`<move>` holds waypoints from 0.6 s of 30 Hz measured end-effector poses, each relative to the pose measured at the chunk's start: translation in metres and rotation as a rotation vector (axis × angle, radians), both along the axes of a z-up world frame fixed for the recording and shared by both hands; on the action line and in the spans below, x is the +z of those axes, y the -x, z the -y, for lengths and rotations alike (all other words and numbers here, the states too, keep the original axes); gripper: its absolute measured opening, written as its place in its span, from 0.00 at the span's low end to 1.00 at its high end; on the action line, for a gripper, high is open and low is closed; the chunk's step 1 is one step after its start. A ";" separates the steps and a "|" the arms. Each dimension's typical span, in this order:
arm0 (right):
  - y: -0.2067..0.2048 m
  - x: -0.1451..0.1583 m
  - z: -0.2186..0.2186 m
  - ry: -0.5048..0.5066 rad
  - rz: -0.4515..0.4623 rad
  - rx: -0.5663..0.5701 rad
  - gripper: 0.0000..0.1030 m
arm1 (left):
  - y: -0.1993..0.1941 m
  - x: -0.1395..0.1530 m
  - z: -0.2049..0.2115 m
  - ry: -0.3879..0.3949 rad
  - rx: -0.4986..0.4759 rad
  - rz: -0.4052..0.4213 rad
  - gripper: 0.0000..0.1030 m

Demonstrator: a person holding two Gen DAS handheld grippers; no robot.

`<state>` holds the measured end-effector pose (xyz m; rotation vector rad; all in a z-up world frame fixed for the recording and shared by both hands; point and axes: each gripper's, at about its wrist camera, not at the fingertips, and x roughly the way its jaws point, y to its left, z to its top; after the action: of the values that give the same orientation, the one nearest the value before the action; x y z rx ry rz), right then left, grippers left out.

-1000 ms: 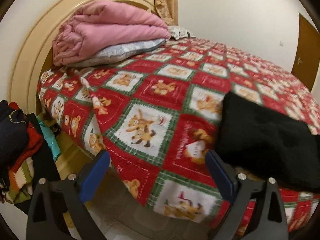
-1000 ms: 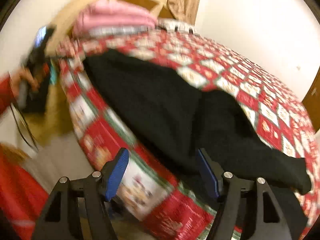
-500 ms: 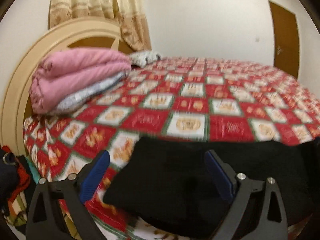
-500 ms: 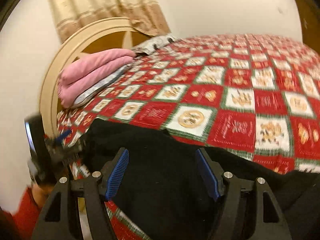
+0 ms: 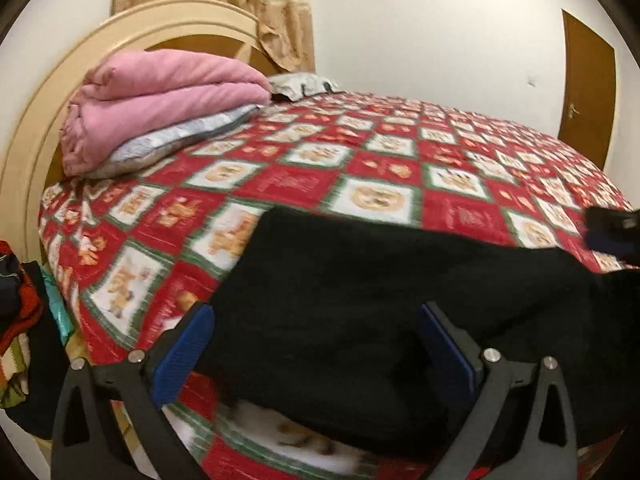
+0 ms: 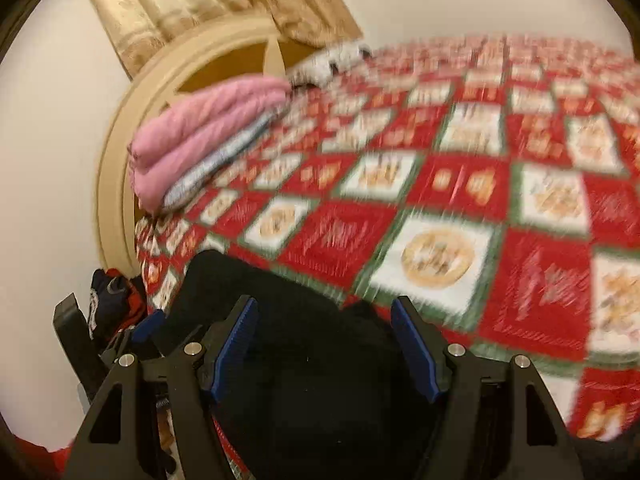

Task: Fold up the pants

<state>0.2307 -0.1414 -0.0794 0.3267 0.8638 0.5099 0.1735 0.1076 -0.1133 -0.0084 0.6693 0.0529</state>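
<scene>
Black pants (image 5: 400, 312) lie along the near edge of the bed, on the red checked bedspread (image 5: 360, 168), filling the lower centre and lower right of the left view. Left gripper (image 5: 316, 348): jaws spread wide, pants between and beneath the blue pads, nothing pinched. Right gripper (image 6: 324, 344): jaws released, wide apart over the pants (image 6: 304, 380) at bottom centre; heavy blur here. Folded pink blanket (image 5: 160, 104) on a grey pillow (image 5: 176, 144), upper left, against the cream headboard (image 5: 48, 120). Clothes pile (image 5: 16, 320) at left edge.
</scene>
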 end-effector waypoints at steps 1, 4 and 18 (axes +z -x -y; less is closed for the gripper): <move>-0.001 -0.007 -0.003 -0.010 -0.038 0.013 0.69 | -0.001 -0.008 0.006 -0.001 -0.007 -0.035 1.00; 0.009 -0.018 -0.010 0.015 -0.084 0.045 0.69 | 0.004 -0.018 0.011 -0.014 0.011 -0.002 1.00; -0.024 -0.033 -0.009 -0.271 -0.200 0.103 0.74 | 0.001 -0.018 0.012 -0.028 -0.007 -0.009 1.00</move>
<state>0.2545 -0.1319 -0.1123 0.5908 1.0109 0.7006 0.1727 0.0960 -0.1317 0.0209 0.6778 0.0550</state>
